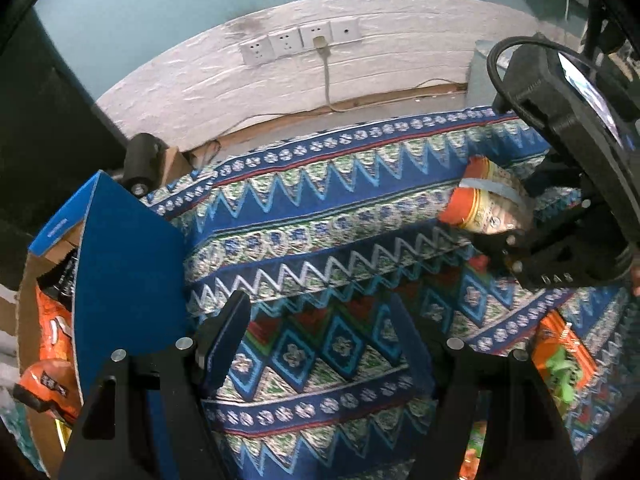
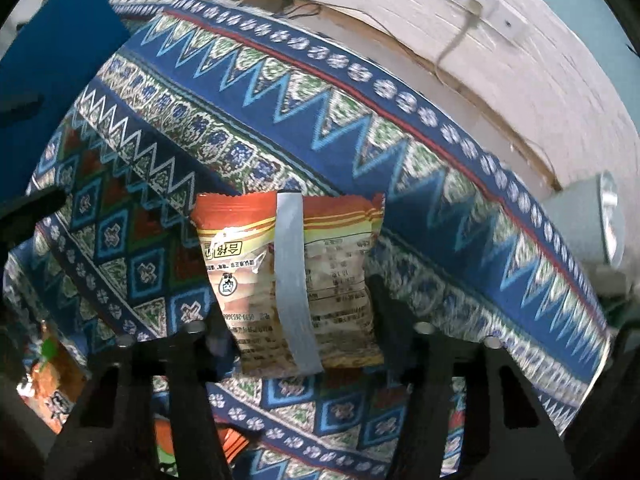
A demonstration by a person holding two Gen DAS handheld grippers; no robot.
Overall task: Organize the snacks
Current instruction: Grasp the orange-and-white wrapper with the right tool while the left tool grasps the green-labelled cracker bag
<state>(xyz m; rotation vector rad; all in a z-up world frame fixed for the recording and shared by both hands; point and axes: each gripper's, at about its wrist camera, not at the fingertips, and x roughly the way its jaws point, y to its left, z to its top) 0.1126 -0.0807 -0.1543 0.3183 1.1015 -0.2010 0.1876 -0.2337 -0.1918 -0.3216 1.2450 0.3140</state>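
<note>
A red-and-cream snack packet [image 2: 292, 276] with a grey seam strip down its back sits between the fingers of my right gripper [image 2: 296, 320], which is shut on its two sides above the patterned cloth. The left wrist view shows the same packet [image 1: 490, 204] held by that gripper [image 1: 496, 224] at the far right. My left gripper [image 1: 320, 344] is open over the cloth with nothing between its fingers. Its left finger is close to the blue flap [image 1: 120, 272] of a cardboard box, and orange snack packets [image 1: 52, 328] lie inside that box.
A blue zigzag tablecloth [image 1: 320, 208] covers the table. More orange and green snack packets [image 1: 560, 360] lie at the right, and others [image 2: 52, 380] at the lower left. Behind the table stands a white wall with sockets [image 1: 300, 40] and a plugged-in cable. The box flap [image 2: 60, 60] stands at the left.
</note>
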